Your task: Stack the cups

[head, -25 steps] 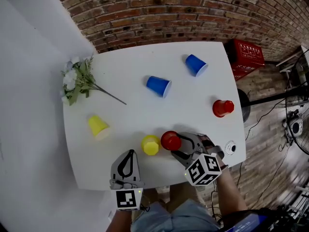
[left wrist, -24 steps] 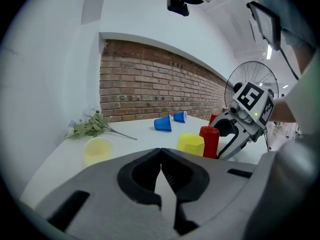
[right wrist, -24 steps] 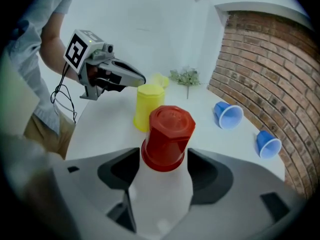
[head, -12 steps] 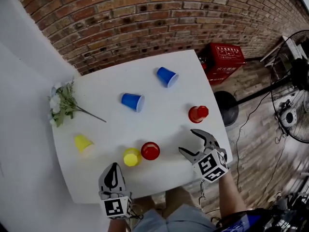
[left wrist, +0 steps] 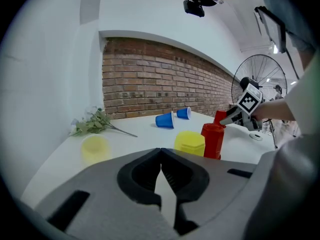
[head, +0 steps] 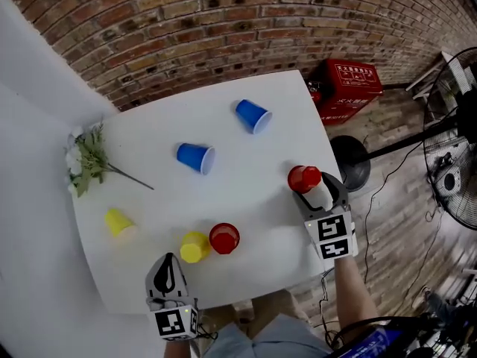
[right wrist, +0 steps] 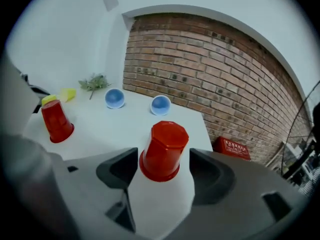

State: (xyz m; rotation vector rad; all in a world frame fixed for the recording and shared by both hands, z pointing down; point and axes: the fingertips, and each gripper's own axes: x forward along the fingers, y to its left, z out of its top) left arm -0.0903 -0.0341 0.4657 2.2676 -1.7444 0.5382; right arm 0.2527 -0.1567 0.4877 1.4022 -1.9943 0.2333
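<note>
With the near red cup (head: 223, 238) left beside the yellow cup (head: 194, 246), the right gripper (head: 311, 191) is set, jaws freshly opened, around the right-edge red cup (head: 304, 177), seemingly next for stacking; the left gripper (head: 168, 271) is held closed.

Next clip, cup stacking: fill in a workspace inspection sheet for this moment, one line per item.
Surface: white table, no spills seen.
Job's things: six cups, none stacked. Far blue cup, near blue cup and left yellow cup lie on their sides. Front yellow cup and front red cup stand upside down, side by side. Right red cup stands upside down by the right edge.
Clutter: flower sprig at the left edge.
Grippers: left gripper shut, empty. Right gripper open, jaws just widened, either side of the right red cup, not pressing.
Cables: thin dark cable on the floor.
Surroundings: brick wall, red crate, fan.
</note>
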